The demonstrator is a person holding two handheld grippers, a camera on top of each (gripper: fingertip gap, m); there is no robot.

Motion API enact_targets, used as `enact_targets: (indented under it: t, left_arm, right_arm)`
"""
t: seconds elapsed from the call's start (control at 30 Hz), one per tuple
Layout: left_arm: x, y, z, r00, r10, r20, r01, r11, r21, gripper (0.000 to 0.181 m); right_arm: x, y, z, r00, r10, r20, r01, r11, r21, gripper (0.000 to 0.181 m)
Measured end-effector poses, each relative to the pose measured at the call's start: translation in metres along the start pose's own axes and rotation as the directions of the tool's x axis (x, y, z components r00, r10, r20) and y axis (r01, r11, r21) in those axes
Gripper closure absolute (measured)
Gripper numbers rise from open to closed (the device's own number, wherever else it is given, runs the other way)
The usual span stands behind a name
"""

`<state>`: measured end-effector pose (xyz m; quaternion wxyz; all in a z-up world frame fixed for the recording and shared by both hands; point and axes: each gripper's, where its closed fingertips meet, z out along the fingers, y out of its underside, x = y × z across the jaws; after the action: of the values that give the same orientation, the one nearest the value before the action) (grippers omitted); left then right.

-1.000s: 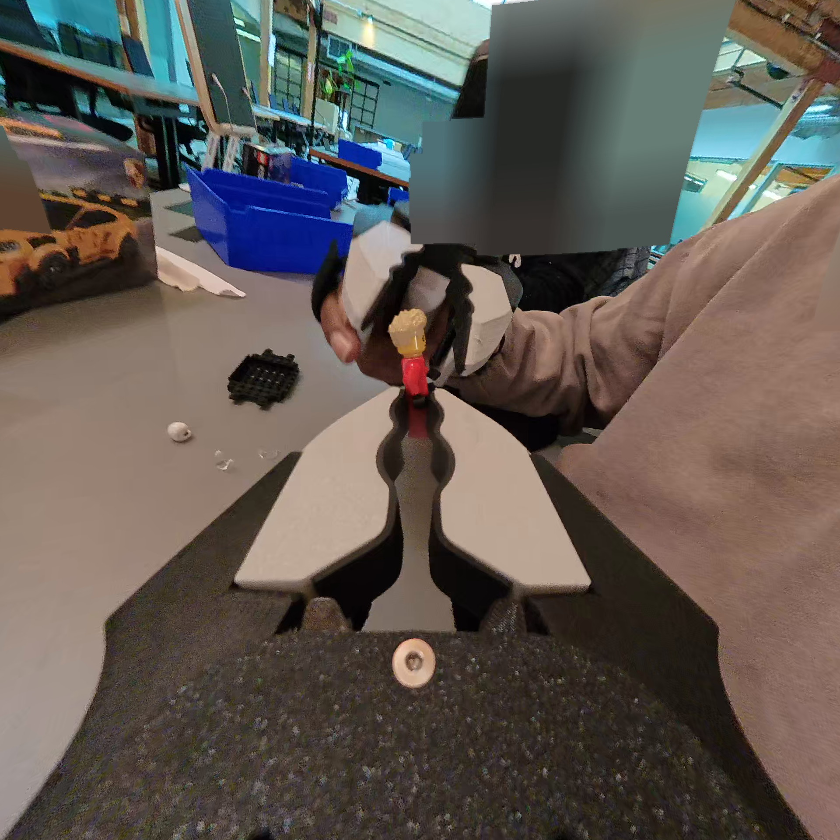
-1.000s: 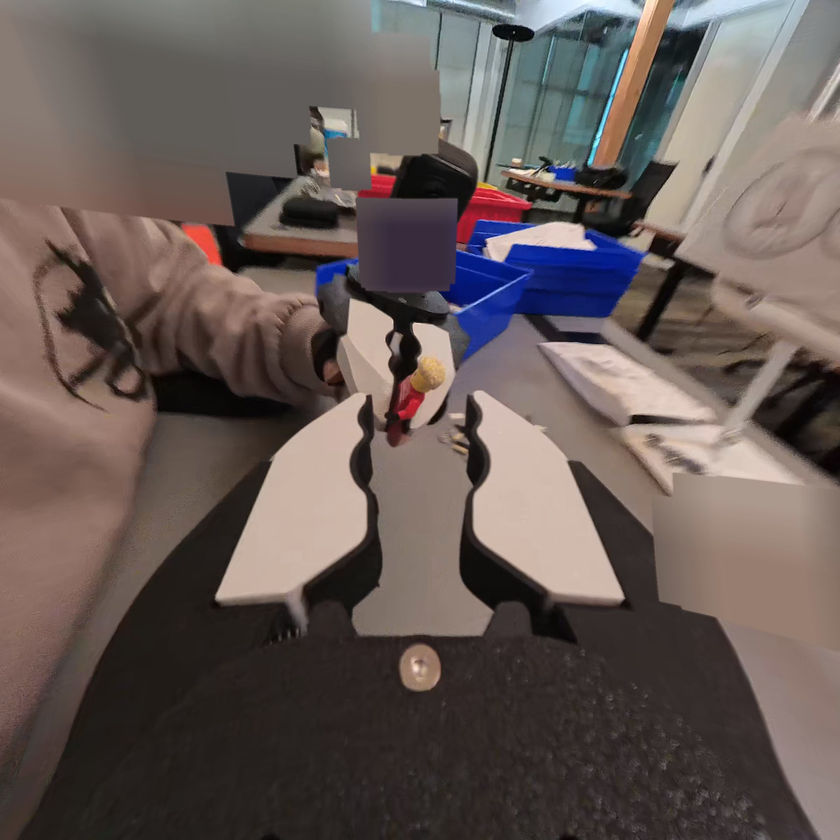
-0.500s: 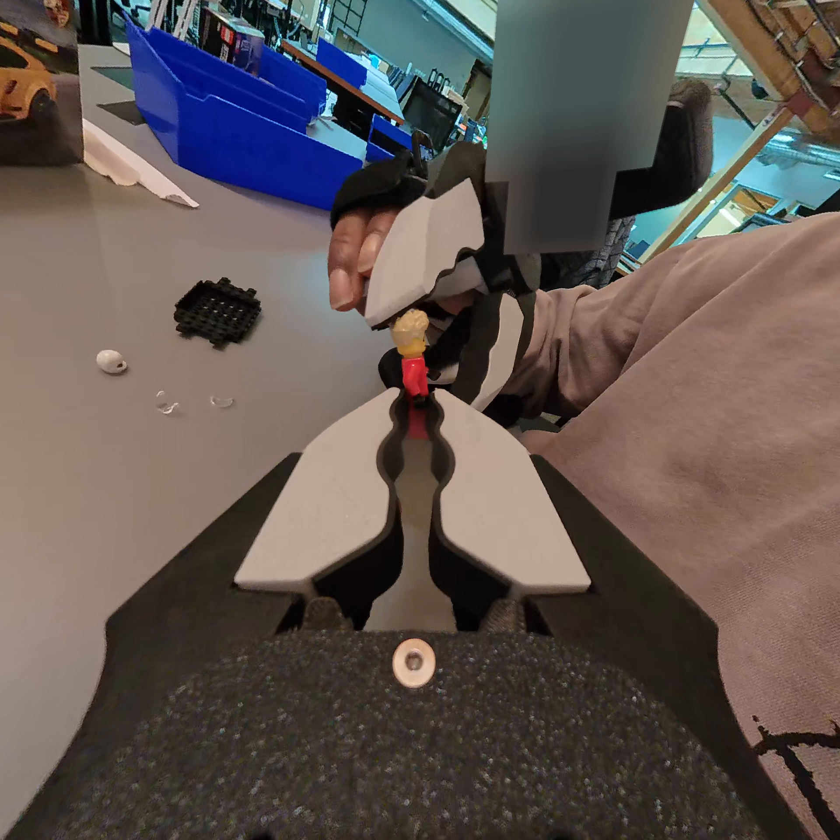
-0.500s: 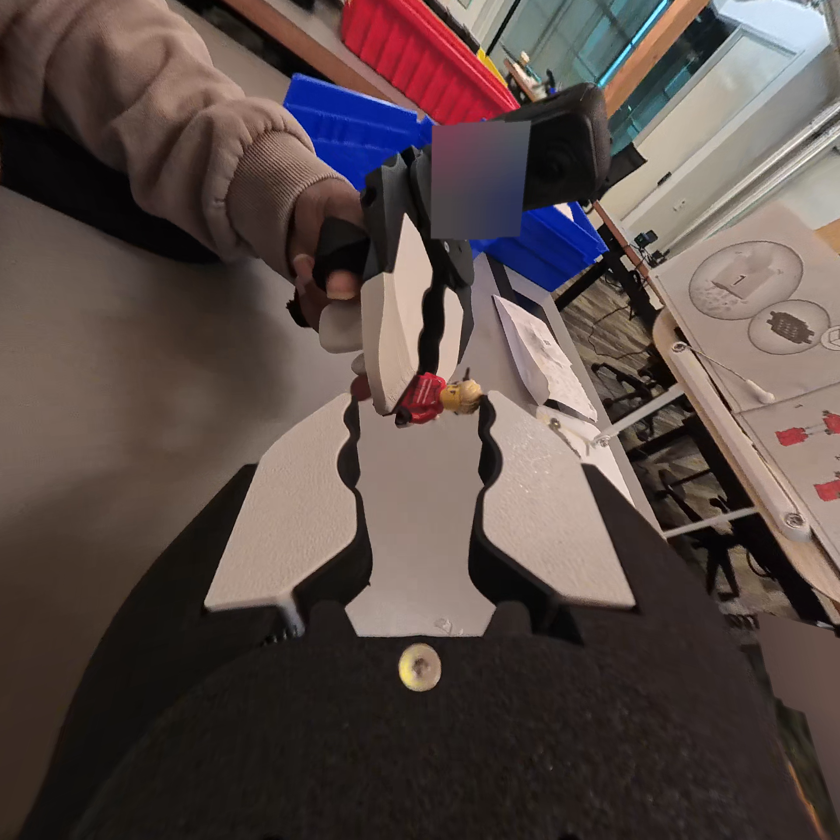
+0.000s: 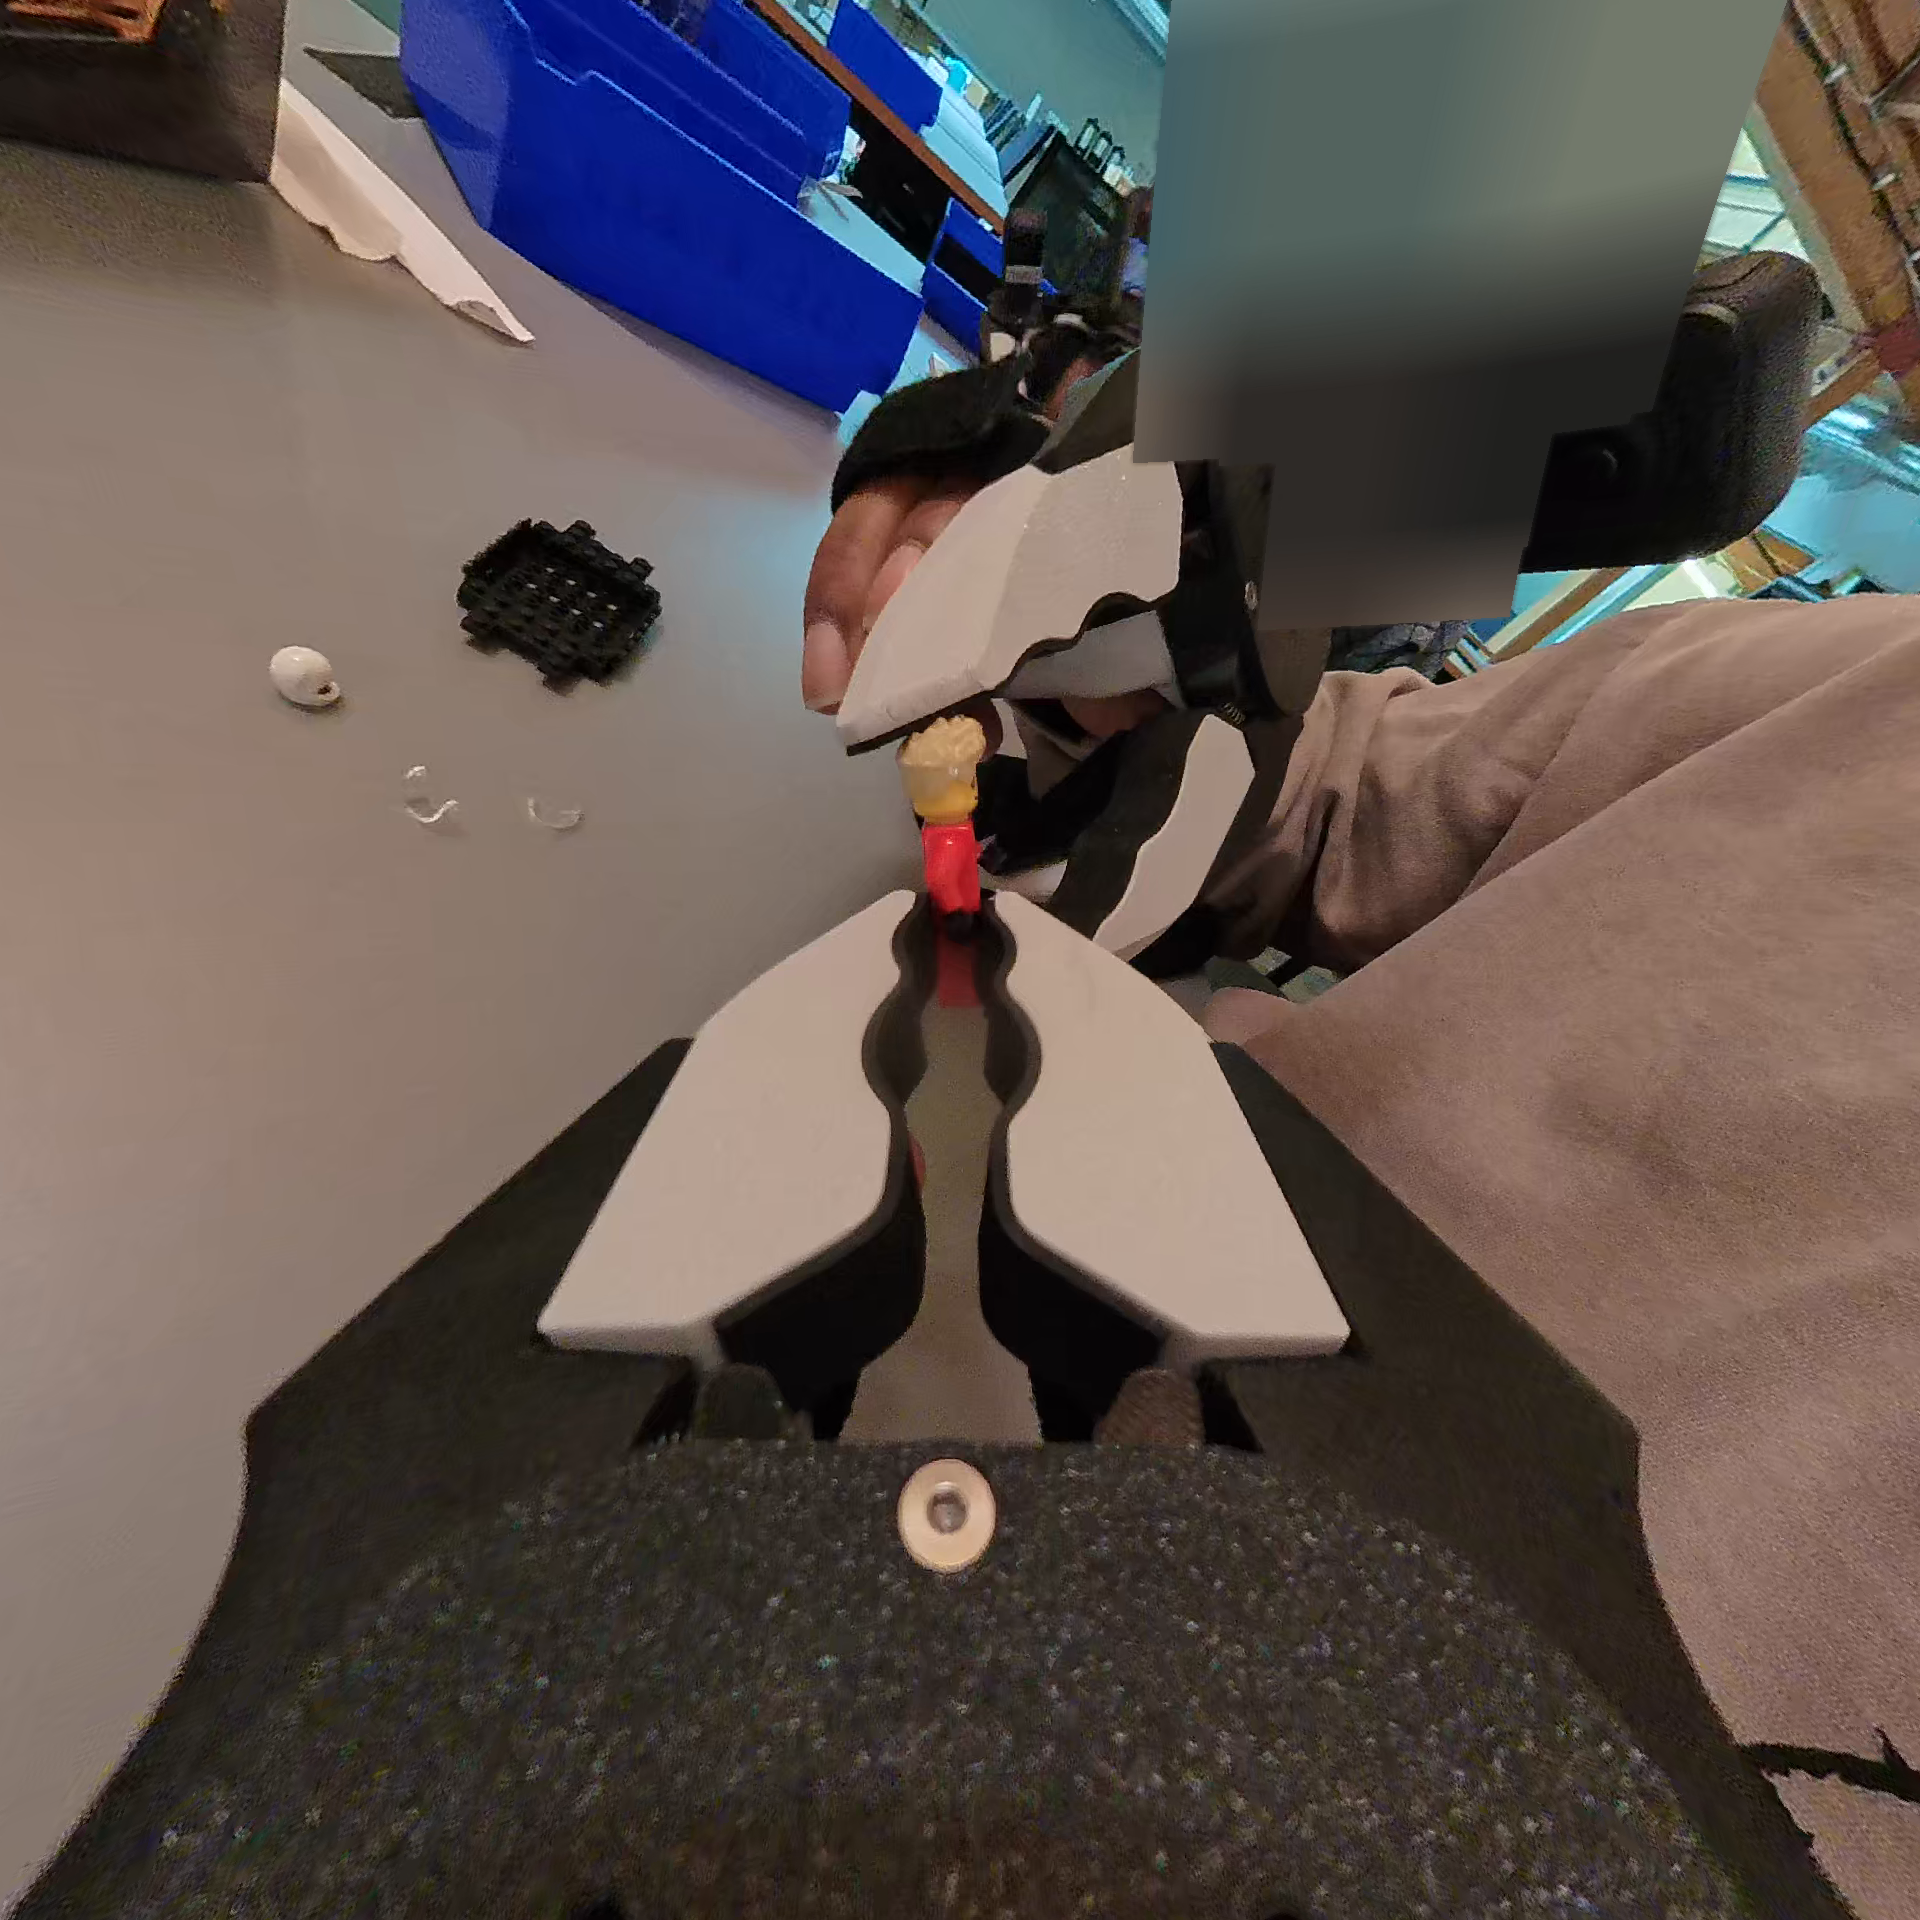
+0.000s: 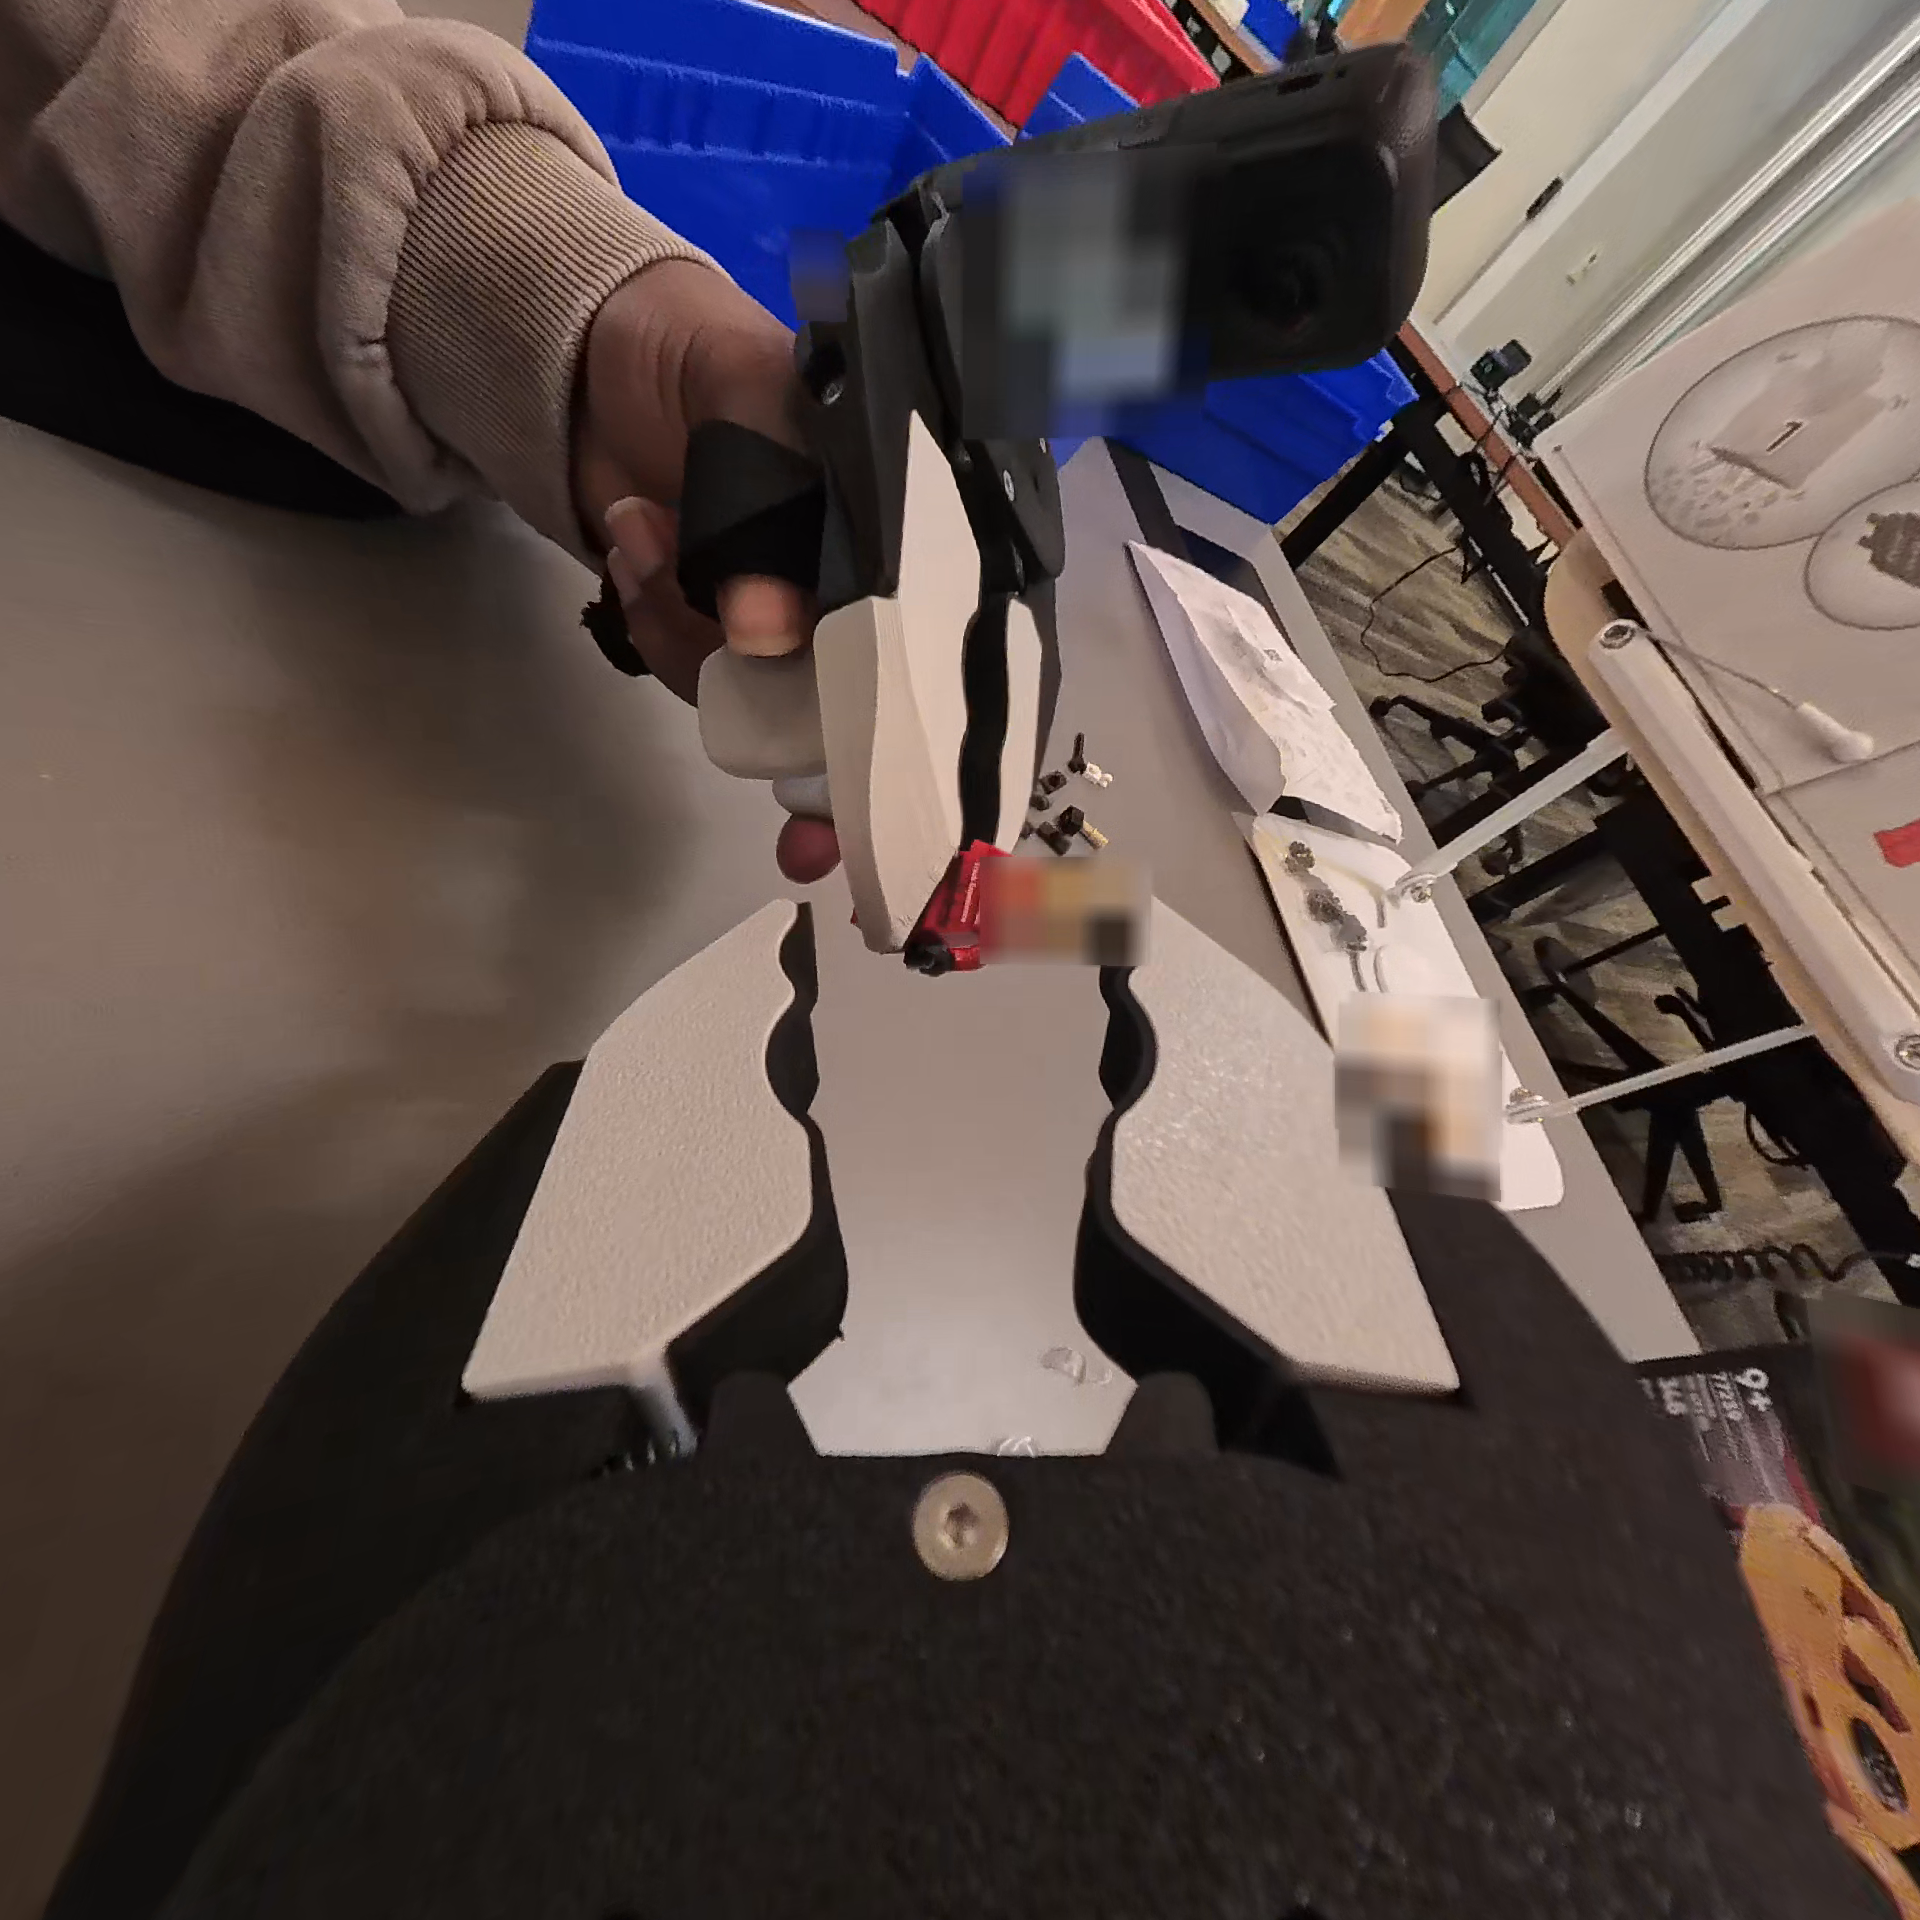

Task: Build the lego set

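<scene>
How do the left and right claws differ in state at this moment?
The left claw is shut on the red minifigure, gripping its legs; the right claw stands open and holds nothing. The left claw's fingers nearly meet at their tips, while the right claw's fingers are spread wide, one resting near the minifigure's blond hair. Both have grey fingers with wavy black inner edges.

Grey tongs (image 5: 951, 914) – black housing, beige ribbed sleeve (image 6: 343, 229)

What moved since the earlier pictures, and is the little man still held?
The open right gripper swung in beside the minifigure, one finger now touching its hair. Nothing was grabbed or dropped. The left gripper stays shut on its legs; the black plate hasn't moved.
</scene>
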<state>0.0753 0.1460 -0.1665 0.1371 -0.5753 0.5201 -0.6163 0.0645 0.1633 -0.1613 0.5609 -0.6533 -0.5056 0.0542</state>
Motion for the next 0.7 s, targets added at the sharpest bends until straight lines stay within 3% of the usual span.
enact_targets:
  t: [0.37,0.6,0.7]
  left_arm:
    - [-0.012,0.006,0.001,0.998,-0.001,0.065,0.003,1.000,-0.030,0.175]
    - [-0.018,0.002,-0.002,0.982,0.101,0.162,-0.094,0.994,-0.051,0.174]
    - [-0.020,0.004,-0.003,0.966,0.169,0.197,-0.155,0.984,-0.086,0.174]
  right_arm:
    - [0.000,0.008,0.007,0.997,0.073,0.000,-0.073,0.997,-0.025,0.131]
    - [0.005,-0.001,0.007,0.969,0.241,0.049,-0.243,0.969,0.047,0.130]
    - [0.013,-0.010,0.001,0.903,0.406,0.142,-0.426,0.891,0.156,0.130]
